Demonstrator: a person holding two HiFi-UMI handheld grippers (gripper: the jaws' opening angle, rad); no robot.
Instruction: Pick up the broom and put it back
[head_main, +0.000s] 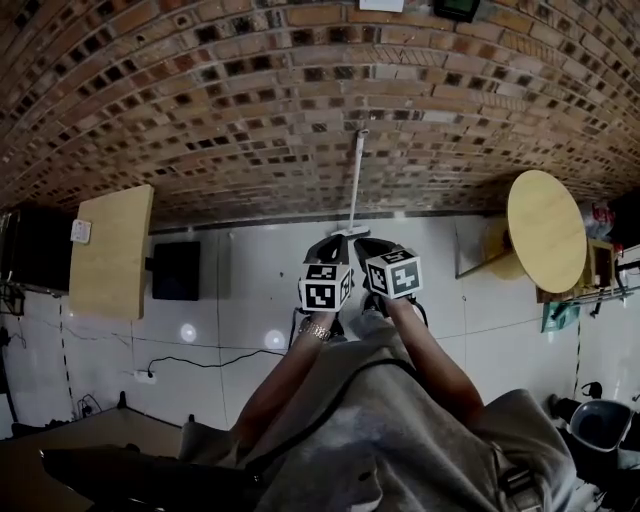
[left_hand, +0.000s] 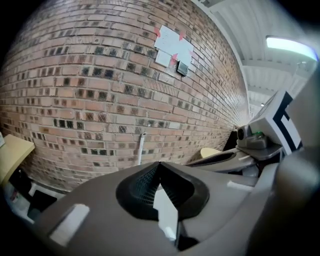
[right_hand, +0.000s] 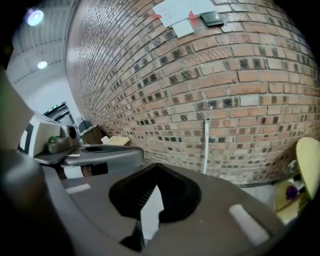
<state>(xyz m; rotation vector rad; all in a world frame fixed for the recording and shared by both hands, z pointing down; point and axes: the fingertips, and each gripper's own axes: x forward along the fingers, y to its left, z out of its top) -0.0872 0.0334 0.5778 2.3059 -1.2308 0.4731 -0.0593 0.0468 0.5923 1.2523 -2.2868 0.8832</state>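
Far left: rectangular wooden surface (head_main: 110, 250) against the brick wall (head_main: 240, 100), with a black box (head_main: 177, 270) on the white tiled floor (head_main: 250, 300) just beside it.

Centre: left tool (head_main: 326, 247) is held out in front of the person, its jaws closed tip to tip with nothing between them. Broom (head_main: 355, 185) stands just beyond both tools, its pale handle leaning upright against the wall, its foot at the floor edge; neither tool touches it. Right tool (head_main: 372, 247) sits close beside the left, its jaws likewise together and empty.

Right: round wooden surface (head_main: 545, 230) near the wall. Grey bin (head_main: 600, 425) at lower right.
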